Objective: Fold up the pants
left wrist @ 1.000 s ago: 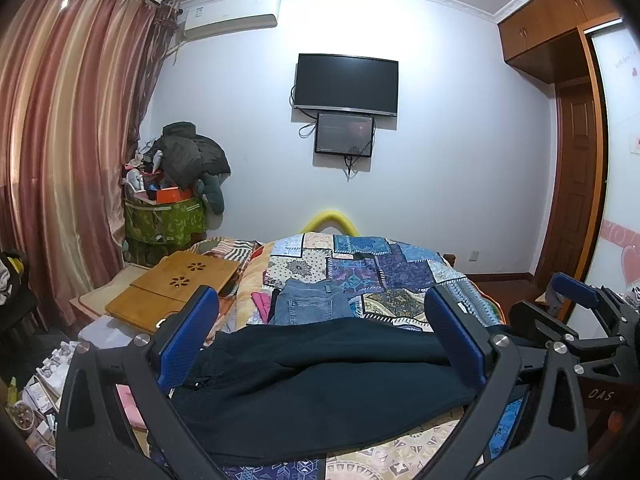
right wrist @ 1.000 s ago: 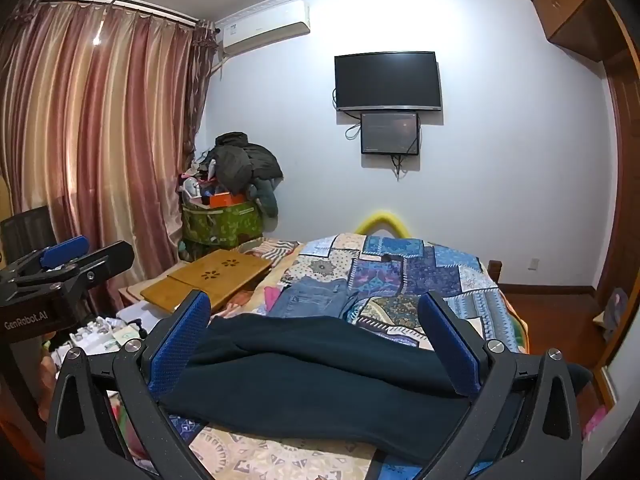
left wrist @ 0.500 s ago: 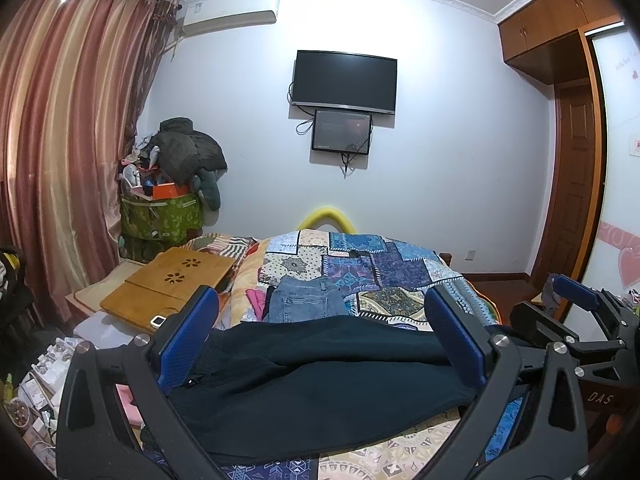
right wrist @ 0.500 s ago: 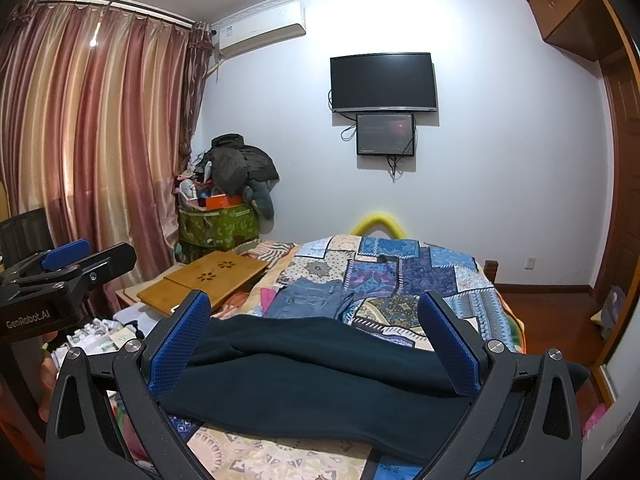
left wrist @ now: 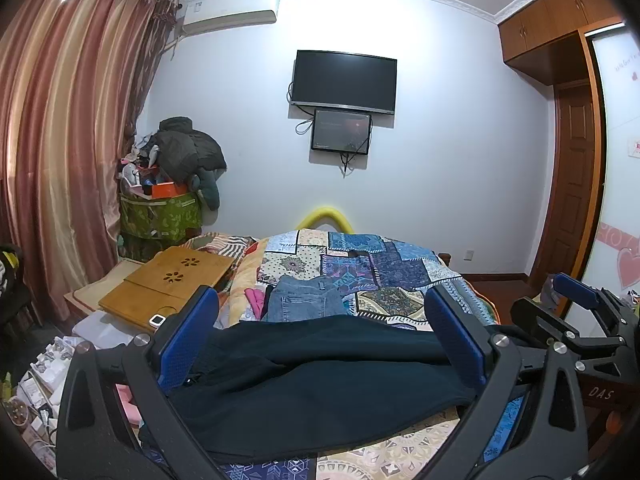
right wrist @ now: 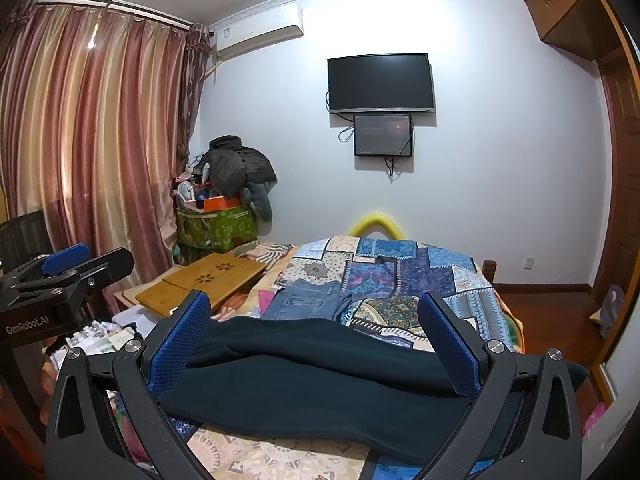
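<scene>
Both grippers, left gripper (left wrist: pixel 324 354) and right gripper (right wrist: pixel 316 354), hover wide open over the dark pants (left wrist: pixel 320 384) on the bed (left wrist: pixel 400 272); best pinch opposite edges evenly before folding.

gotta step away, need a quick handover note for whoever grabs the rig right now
Left gripper: jaws open, holding nothing, above the near edge of the bed.
Right gripper: jaws open, holding nothing, beside the left one.
Dark pants: lying crosswise on the patchwork quilt, loosely doubled over, not neat.
Blue jeans: on the quilt just behind them.
Done: dark pants are laid out, at most partly folded.
Left: grasp, finish folding and square them; the jeans may need folding too.
</scene>
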